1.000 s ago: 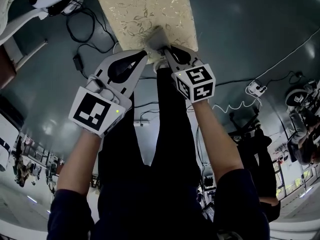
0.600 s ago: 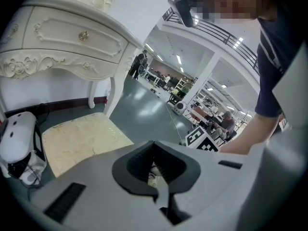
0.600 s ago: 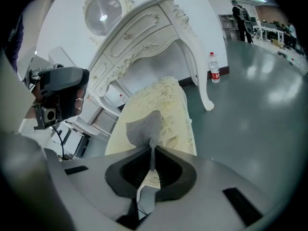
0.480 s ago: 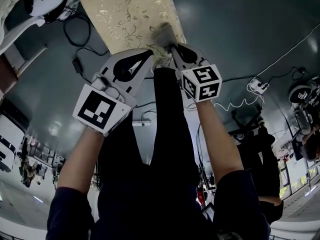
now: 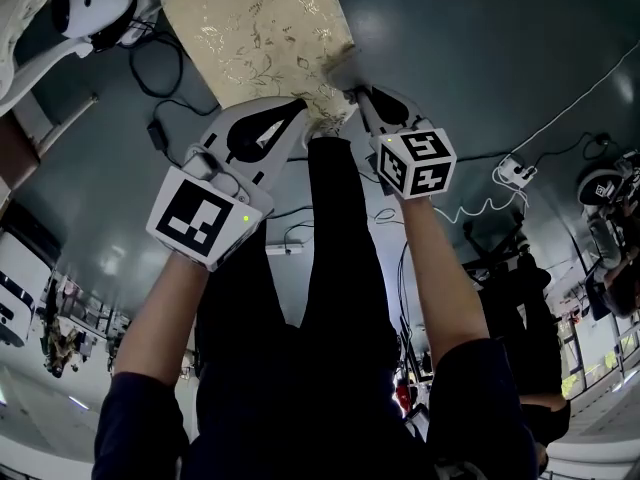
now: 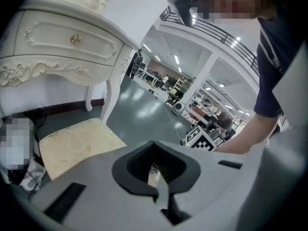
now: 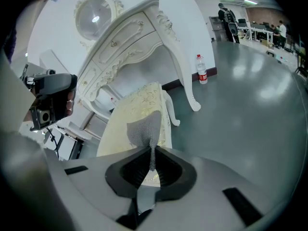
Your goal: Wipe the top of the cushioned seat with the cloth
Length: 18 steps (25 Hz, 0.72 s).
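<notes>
At the far left, black cables [image 5: 160, 63] lie looped on the grey floor [image 5: 480, 58]. Next to them, the left hand-held gripper [image 5: 298, 108] reaches forward until its tips are at the near edge of the cushioned seat [image 5: 265, 28]. In the left gripper view, this hand-held gripper [image 6: 155, 179] has its jaws pressed together. Only a pale sliver shows through the narrow opening, and what it is cannot be told. In that view the seat [image 6: 77, 146] lies off to the left, in front of a white carved desk [image 6: 62, 42].

The seat's gold-patterned top fills the far middle of the head view. The grey cloth [image 5: 342, 70] lies on the seat's near right corner, touching the cushion.

The right hand-held gripper [image 5: 352, 96] is just right of the left one, with its tips at the cloth. In the right gripper view, the right hand-held gripper [image 7: 152, 165] pinches a gathered strip of the mesh cloth [image 7: 143, 126]. The rest of the cloth spreads flat over the near end of the seat [image 7: 139, 100]. The same white desk [image 7: 130, 37] stands beyond the seat, with a round mirror [image 7: 94, 16] on top. A bottle [image 7: 202, 75] stands on the floor beside the desk's right leg.

Further right in the head view, a white power strip [image 5: 512, 176] with a coiled cord rests on the floor.
</notes>
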Motion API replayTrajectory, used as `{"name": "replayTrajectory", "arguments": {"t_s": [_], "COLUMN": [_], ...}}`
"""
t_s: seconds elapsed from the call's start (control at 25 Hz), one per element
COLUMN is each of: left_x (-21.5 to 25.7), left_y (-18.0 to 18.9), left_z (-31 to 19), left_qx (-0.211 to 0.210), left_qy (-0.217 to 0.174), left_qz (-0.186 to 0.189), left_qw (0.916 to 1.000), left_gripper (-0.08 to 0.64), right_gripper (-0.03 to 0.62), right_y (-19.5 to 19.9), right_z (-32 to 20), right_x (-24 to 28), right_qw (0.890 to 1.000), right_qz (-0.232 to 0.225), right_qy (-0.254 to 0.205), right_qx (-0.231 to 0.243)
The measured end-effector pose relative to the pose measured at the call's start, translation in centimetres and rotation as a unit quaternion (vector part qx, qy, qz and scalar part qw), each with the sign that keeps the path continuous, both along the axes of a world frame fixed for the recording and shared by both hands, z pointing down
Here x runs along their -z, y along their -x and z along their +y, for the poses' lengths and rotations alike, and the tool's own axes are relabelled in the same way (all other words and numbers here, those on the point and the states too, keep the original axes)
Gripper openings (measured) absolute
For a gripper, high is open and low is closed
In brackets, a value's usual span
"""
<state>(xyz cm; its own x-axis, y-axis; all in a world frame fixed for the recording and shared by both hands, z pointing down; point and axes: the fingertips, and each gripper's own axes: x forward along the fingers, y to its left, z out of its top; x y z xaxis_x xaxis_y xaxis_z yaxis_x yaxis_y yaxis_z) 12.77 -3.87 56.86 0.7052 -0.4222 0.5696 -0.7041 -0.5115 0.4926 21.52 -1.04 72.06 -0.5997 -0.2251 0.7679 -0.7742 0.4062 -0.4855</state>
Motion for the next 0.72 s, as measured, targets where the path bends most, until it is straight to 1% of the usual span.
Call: {"name": "replayTrajectory", "arguments": {"t_s": [0.2, 0.32, 0.56, 0.64, 0.72], "left_x": [2.2, 4.2, 11.5, 14.1, 17.1], "left_y": [1.1, 2.2, 4.7, 5.5, 5.6], "left_z": [-0.5, -1.0, -1.5, -1.6, -1.3], "left_qx": [0.004, 0.009, 0.02, 0.025, 0.025], "left_qy": [-0.016, -0.037, -0.092, -0.105, -0.114], "left_qz": [0.003, 0.0, 0.0, -0.003, -0.003], "left_qw": [0.9999, 0.9993, 0.9955, 0.9942, 0.9932], "left_gripper": [0.008, 0.008, 0.008, 0.008, 0.008], "right_gripper": [0.04, 0.04, 0.04, 0.04, 0.04], "right_y": [1.1, 2.3, 5.4, 6.2, 6.3], "right_z": [-1.6, -3.1, -5.1, -5.6, -5.6], "right_x": [3.2, 6.4, 16.0, 19.4, 23.3], "right_qw": [1.0, 0.998, 0.991, 0.988, 0.985], "right_qz": [-0.01, -0.023, -0.054, -0.066, -0.077], "right_qy": [-0.029, -0.058, -0.122, -0.139, -0.153], "right_qx": [-0.005, -0.006, -0.003, -0.004, -0.009]}}
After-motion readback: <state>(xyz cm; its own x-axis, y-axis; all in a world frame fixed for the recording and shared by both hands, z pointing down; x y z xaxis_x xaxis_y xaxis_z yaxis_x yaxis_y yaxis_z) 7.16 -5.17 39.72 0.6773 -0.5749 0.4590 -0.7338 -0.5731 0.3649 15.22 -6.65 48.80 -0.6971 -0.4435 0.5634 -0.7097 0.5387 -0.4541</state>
